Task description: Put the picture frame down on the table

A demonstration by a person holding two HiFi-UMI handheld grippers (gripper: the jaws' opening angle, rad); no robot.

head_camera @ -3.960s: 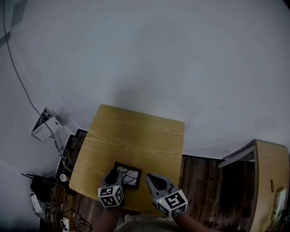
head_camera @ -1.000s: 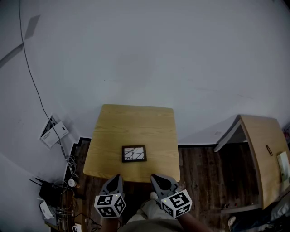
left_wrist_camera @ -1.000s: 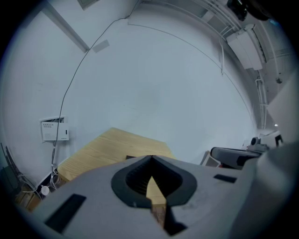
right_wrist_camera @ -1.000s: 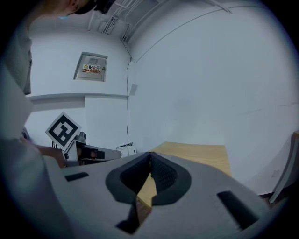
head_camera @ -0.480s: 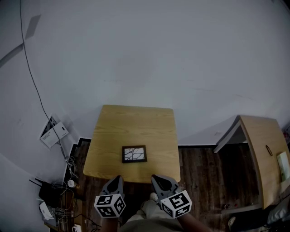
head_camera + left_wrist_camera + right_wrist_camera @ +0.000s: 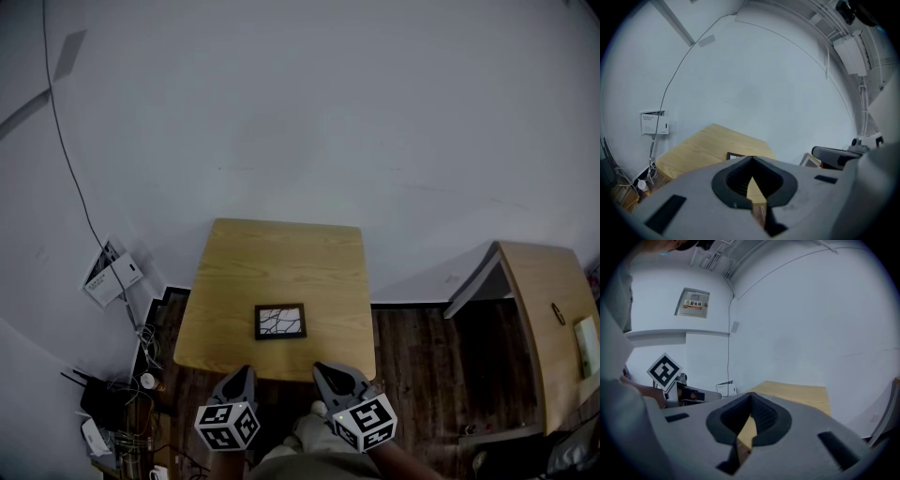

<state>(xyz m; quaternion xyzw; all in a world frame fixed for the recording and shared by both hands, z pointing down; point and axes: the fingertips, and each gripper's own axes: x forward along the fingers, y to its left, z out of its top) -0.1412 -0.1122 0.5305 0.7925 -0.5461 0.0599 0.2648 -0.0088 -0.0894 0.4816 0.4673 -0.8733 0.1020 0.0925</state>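
Head view: a small black-rimmed rectangular picture frame (image 6: 280,322) lies flat on the square light-wood table (image 6: 272,253), near its 6 o'clock edge. The left gripper (image 6: 241,370) at the frame's 7 o'clock and the right gripper (image 6: 324,368) at its 5 o'clock both have their jaws pressed together, empty.

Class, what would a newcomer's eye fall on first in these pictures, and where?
A small dark picture frame lies flat, alone, near the front middle of a light wooden table. Below the table's near edge, the left gripper and right gripper hover shut and empty.
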